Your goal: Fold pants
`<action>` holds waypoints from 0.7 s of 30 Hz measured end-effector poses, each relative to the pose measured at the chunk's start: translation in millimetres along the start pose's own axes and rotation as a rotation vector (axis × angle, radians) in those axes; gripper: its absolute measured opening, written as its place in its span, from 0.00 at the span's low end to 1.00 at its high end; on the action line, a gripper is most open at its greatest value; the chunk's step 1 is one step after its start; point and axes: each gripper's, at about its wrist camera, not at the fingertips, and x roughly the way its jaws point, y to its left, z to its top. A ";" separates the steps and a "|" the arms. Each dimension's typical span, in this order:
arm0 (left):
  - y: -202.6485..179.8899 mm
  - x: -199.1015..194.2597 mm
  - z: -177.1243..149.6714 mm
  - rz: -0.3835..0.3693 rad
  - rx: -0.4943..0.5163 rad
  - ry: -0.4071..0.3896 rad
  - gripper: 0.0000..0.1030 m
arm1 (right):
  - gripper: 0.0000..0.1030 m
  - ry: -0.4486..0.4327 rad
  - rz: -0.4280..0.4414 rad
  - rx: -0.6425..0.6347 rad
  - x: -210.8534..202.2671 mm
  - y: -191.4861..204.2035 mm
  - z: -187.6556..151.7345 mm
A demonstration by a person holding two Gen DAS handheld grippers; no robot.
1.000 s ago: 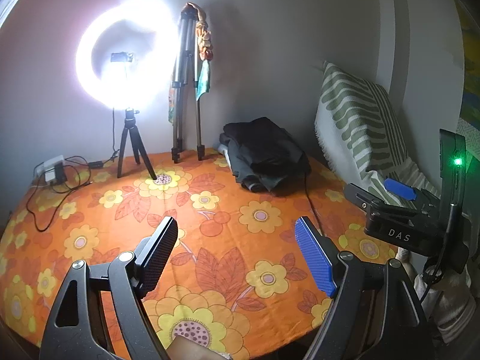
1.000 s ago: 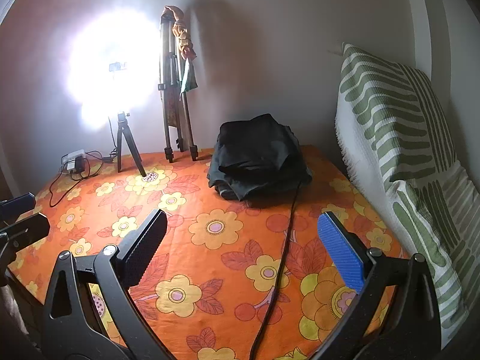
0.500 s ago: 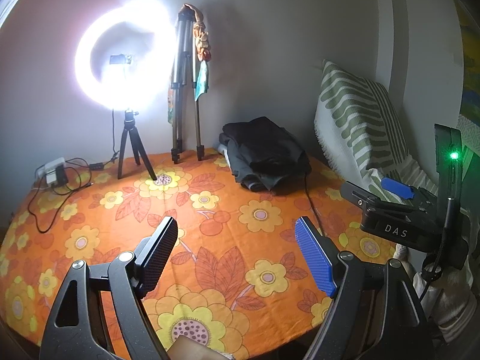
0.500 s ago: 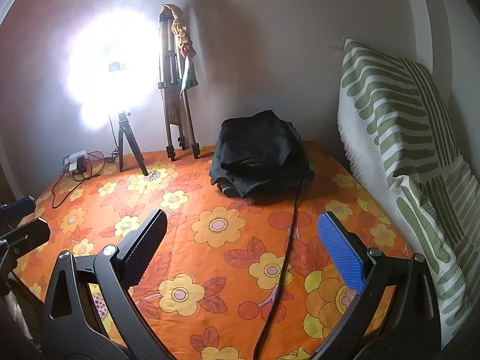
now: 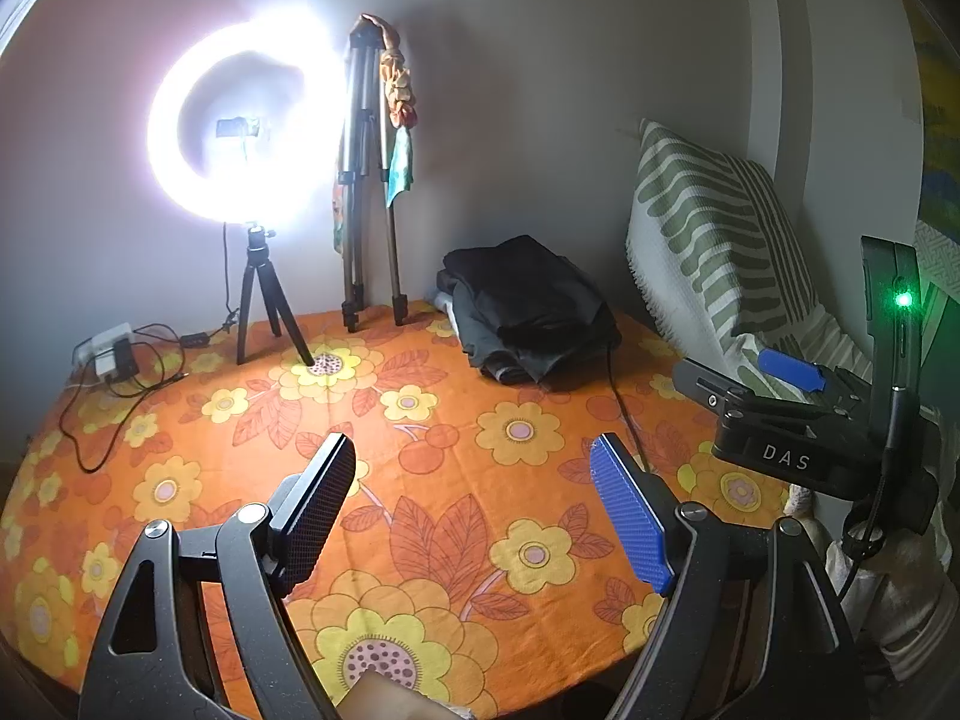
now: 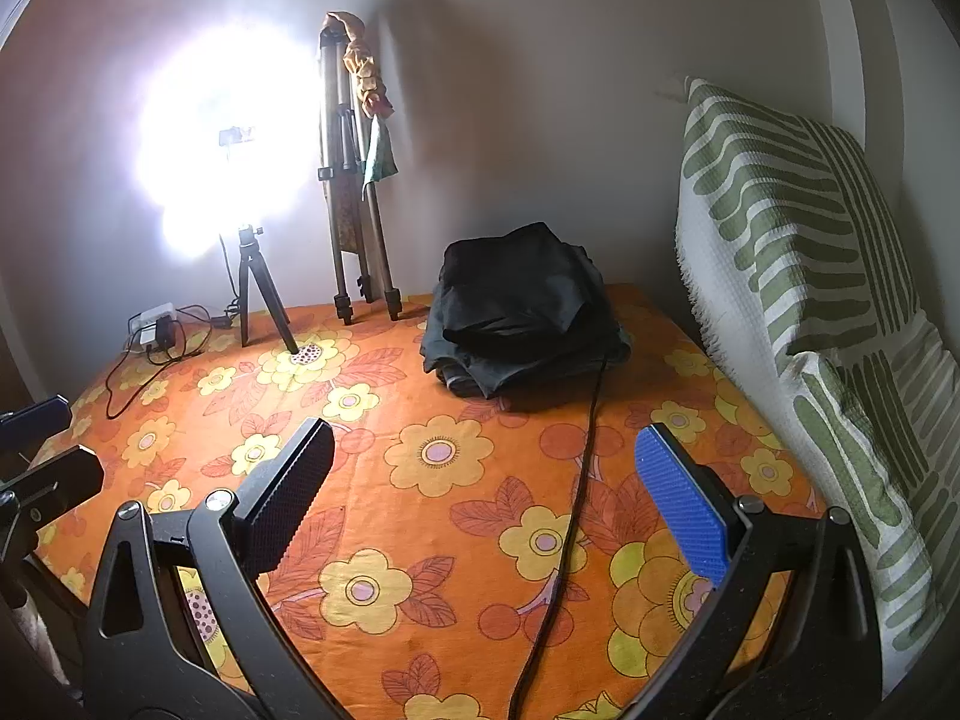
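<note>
Left gripper (image 5: 474,498): jaws spread wide with nothing between them, hanging over the near part of the orange flowered cloth (image 5: 420,456).
Right gripper (image 6: 486,492): also spread wide and holding nothing, over the same cloth; its body shows at the right edge of the left wrist view.
Cable (image 6: 576,498): a black lead runs along the cloth from the near edge up to the clothes, between the right gripper's fingers in view.
Pants (image 6: 516,312): a dark stack of garments at the far side near the wall, well apart from both grippers, lying in flat layers with some loose edges.
Reading: the stack fits either clothes waiting to be folded or ones already folded and put aside; these views do not settle which.
Handling: dark, limp cloth; any grasp should pinch one layer at an edge, clear of the cable.
Surroundings: ring light (image 5: 240,126), tripod (image 5: 366,180), striped pillow (image 6: 798,276).
</note>
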 end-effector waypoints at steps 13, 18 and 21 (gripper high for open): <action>1.8 -1.3 -0.5 0.001 0.003 -0.001 0.78 | 0.99 0.000 0.001 -0.002 -0.7 1.5 -0.2; 4.7 -2.0 -0.7 0.011 0.004 -0.007 0.78 | 0.99 0.003 0.008 -0.002 0.0 3.5 0.2; 4.8 -2.6 -0.7 0.013 0.006 -0.009 0.78 | 0.99 0.003 0.010 -0.003 0.1 4.3 0.4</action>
